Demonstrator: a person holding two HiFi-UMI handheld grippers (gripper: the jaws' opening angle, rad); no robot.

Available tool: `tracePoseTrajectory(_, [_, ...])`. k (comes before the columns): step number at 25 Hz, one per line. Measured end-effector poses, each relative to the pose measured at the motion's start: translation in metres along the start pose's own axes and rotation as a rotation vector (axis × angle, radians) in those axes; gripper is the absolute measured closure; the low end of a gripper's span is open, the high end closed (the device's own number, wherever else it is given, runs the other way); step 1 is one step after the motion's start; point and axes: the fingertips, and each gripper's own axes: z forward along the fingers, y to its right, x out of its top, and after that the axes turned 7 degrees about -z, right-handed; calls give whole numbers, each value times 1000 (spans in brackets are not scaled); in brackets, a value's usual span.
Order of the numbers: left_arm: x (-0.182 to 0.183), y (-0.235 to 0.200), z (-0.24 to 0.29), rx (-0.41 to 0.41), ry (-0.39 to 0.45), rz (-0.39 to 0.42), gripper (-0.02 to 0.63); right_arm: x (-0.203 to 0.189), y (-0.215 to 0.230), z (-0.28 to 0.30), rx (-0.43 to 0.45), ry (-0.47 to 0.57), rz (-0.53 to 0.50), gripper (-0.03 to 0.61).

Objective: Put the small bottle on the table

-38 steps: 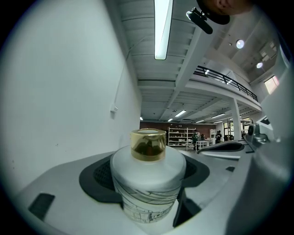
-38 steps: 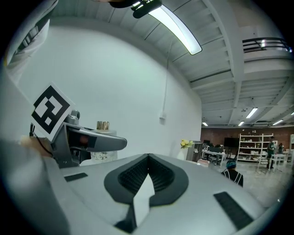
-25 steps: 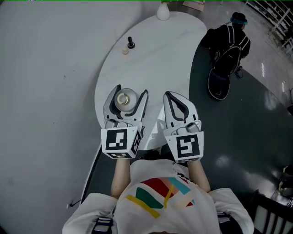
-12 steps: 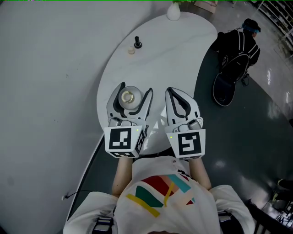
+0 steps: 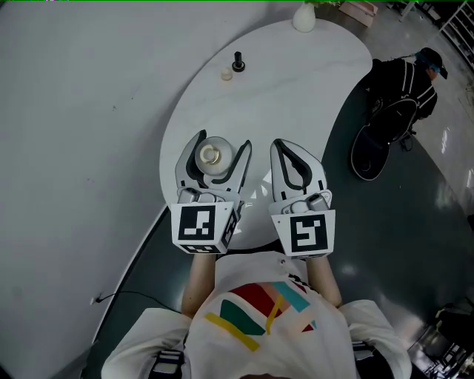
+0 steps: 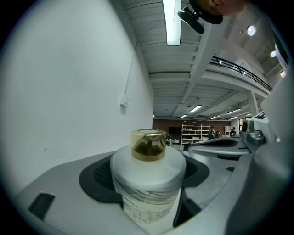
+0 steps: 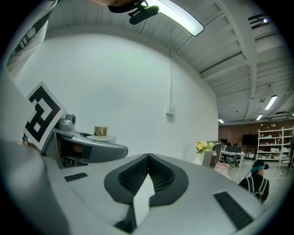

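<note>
- Head view: the left gripper is clamped on the small bottle, one jaw on each flank of its white body. The bottle stands upright, gold cap facing the camera, just inside 11 o'clock of frame centre and above the near end of the white table.
- Head view: the right gripper lies just beside it at 1 o'clock, jaws pressed together on nothing.
- Head view, change noted: over the last second the whole scene has drifted in frame. The small black item and pale item at 12 o'clock, and the white vase at the top edge, have slid up and to the right. The grip, and the spacing between bottle and those items, look unchanged.
- Judgement: the bottle has been carried over the tabletop but not released; the placing step remains open. Whether its base touches the surface cannot be told.
- Left gripper view: the bottle fills the gap between the dark pads, both of which bear on its shoulder. The gold cap sits above the jaw line. No tabletop shows beneath it.
- Right gripper view: the jaws of this gripper meet at their tips, nothing between them. At 9 o'clock the other gripper shows with the bottle's cap above it.
- Judgement: next comes lowering until the base seats, then spreading the left jaws.
</note>
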Motion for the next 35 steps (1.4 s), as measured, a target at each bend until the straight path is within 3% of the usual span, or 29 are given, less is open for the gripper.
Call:
tracePoseTrajectory(17, [-8,-60,65,58,-44,24,261,-25,7,40,41,-53,43,568])
tracePoseTrajectory(20, [-13,-69,76,58,-59,-4,261,-26,8,46,39,-58,23,568])
tracePoseTrajectory(35, [-43,-137,171,103,-106,77,261,-71,-7,109,139,-147,99,568])
